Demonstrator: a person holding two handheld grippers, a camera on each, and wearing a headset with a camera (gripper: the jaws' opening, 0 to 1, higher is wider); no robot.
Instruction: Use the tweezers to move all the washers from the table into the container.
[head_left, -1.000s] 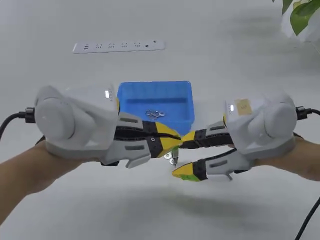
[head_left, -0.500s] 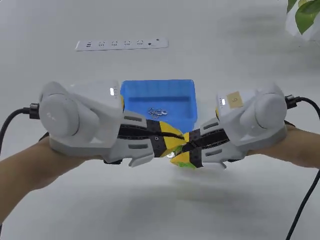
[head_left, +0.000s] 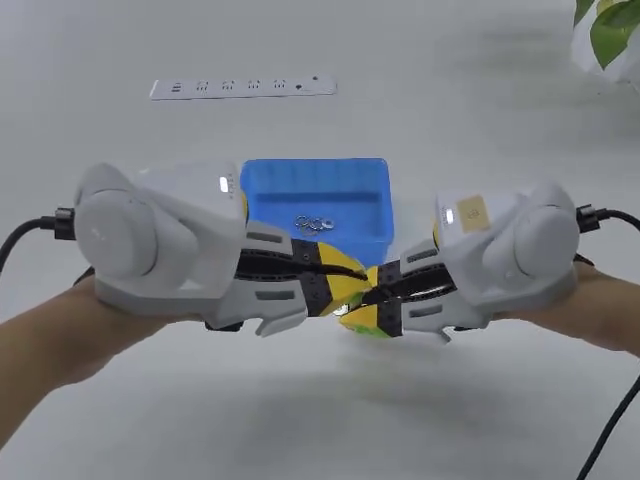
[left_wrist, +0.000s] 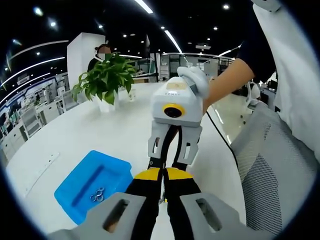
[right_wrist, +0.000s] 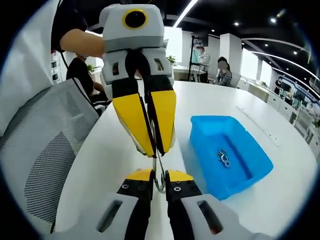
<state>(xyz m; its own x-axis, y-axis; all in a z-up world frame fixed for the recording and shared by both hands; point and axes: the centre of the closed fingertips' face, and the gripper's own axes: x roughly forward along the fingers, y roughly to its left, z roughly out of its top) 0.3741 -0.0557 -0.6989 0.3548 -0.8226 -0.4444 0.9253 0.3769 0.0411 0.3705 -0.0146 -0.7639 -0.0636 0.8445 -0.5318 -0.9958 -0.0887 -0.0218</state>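
Left gripper (head_left: 352, 280) and right gripper (head_left: 375, 300) are meeting tip to tip just in front of the blue container (head_left: 312, 166), low over the bench (head_left: 450, 100). The tweezers (right_wrist: 158, 165) are sitting between them: a thin metal pair, running from the left gripper down to the right one in the right gripper view.

The left gripper's yellow fingers (right_wrist: 135, 117) are pressing together on the upper part of the tweezers. The right gripper's own fingers (right_wrist: 140, 176) are closing in on the lower end, with only the metal strip showing in the narrow gap, so both are reading as pinching the tweezers.

A few washers (head_left: 313, 225) are lying bunched together inside the container, near its middle. Whether any washer is lying on the bench in front of the container cannot be told, as the finger tips are covering that spot.

Handling judgement:
- The tweezers are looking light, springy and slick, so they are likely to twist or slip if pinched off-centre.
- The best hold is probably mid-length across the flat arms, leaving the tips free.
- The washers are small, flat, hard and light. They are hard to lift off a smooth bench, so taking them by the rim or through the hole looks like the way in.
- Too hard a squeeze is likely to flick one away.
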